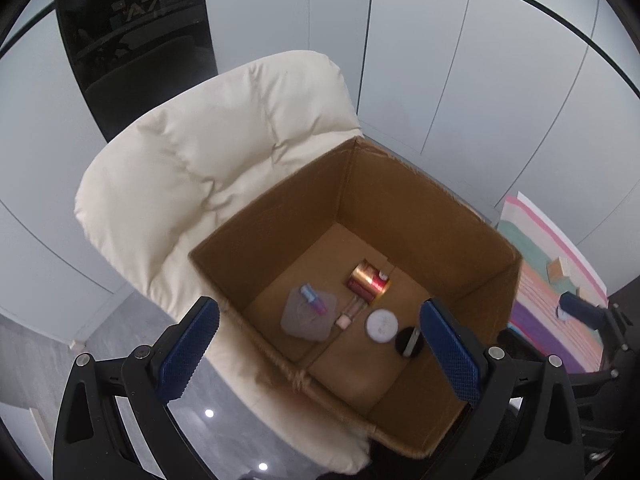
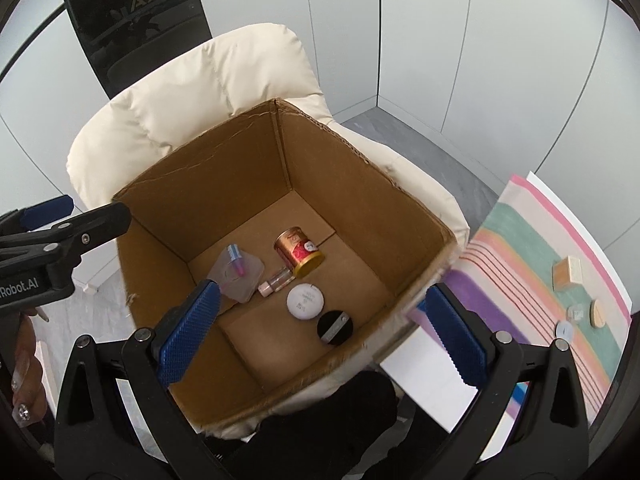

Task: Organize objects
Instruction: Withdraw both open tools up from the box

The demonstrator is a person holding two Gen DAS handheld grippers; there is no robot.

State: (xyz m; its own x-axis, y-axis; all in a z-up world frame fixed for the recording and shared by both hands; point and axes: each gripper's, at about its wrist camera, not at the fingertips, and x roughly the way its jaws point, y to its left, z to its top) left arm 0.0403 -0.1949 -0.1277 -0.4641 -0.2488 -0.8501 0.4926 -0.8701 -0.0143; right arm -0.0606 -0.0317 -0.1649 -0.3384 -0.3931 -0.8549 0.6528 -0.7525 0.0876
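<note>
An open cardboard box sits on a cream padded chair. On its floor lie a gold and red can, a clear packet with a small blue-capped tube, a small pink bottle, a white round compact and a black round compact. My left gripper is open and empty above the box's near left corner. My right gripper is open and empty above the box's near edge.
A striped mat on a table to the right holds a small wooden box, a wooden disc and small white pieces. The left gripper's arm shows at the right wrist view's left edge. Grey wall panels stand behind.
</note>
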